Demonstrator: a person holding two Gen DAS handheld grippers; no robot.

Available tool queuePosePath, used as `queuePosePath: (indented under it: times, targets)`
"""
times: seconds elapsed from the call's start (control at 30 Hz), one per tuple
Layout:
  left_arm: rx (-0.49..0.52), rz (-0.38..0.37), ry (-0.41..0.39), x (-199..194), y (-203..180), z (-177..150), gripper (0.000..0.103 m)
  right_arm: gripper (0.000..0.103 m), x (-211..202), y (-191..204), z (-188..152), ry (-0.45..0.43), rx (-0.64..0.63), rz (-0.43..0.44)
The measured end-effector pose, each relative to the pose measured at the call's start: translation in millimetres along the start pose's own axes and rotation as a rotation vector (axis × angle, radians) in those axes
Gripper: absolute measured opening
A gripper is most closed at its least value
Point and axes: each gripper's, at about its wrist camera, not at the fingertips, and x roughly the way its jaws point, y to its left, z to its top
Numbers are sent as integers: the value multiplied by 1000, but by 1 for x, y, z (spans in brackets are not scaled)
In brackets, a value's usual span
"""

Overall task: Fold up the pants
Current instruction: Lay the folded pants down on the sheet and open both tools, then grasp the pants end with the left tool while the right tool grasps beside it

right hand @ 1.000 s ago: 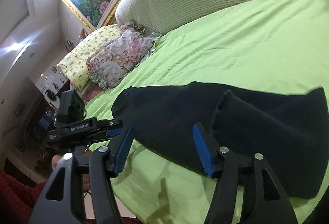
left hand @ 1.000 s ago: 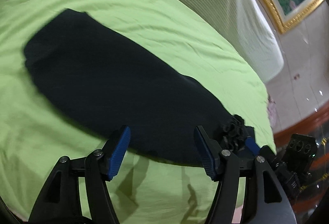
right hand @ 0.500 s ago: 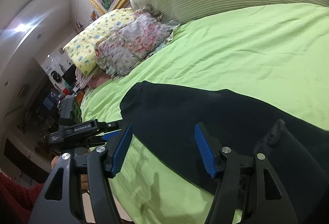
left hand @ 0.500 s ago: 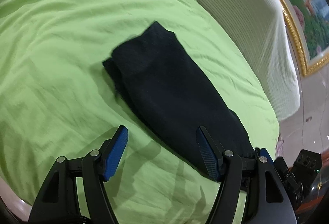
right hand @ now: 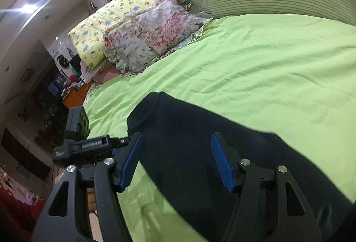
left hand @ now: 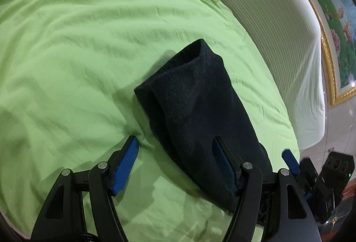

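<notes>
Pants lie folded into a long dark strip on the green bedsheet, one end lifted into a loose hump. Left gripper and right gripper both hover over the near end, fingers spread and holding nothing. Risk: a pinch catching only the top layer (layers are hard to separate visually) would likely undo the fold.
</notes>
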Motion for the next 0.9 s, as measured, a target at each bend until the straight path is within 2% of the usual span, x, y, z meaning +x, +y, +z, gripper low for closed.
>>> queuePosePath:
  times: [0.37, 0.5, 0.63, 0.9]
  targets:
    - [2, -22, -23, 5, -1, 6, 69, 64, 82, 0, 51, 160, -107, 19]
    - [-12, -56, -23, 6, 4, 10, 68, 64, 116, 9, 67, 246, -178, 33]
    - [-8, -67, -23, 7, 4, 10, 67, 64, 145, 22, 74, 340, -273, 82]
    - [15, -54, -39, 9, 1, 10, 64, 63, 182, 11, 80, 480, -290, 137]
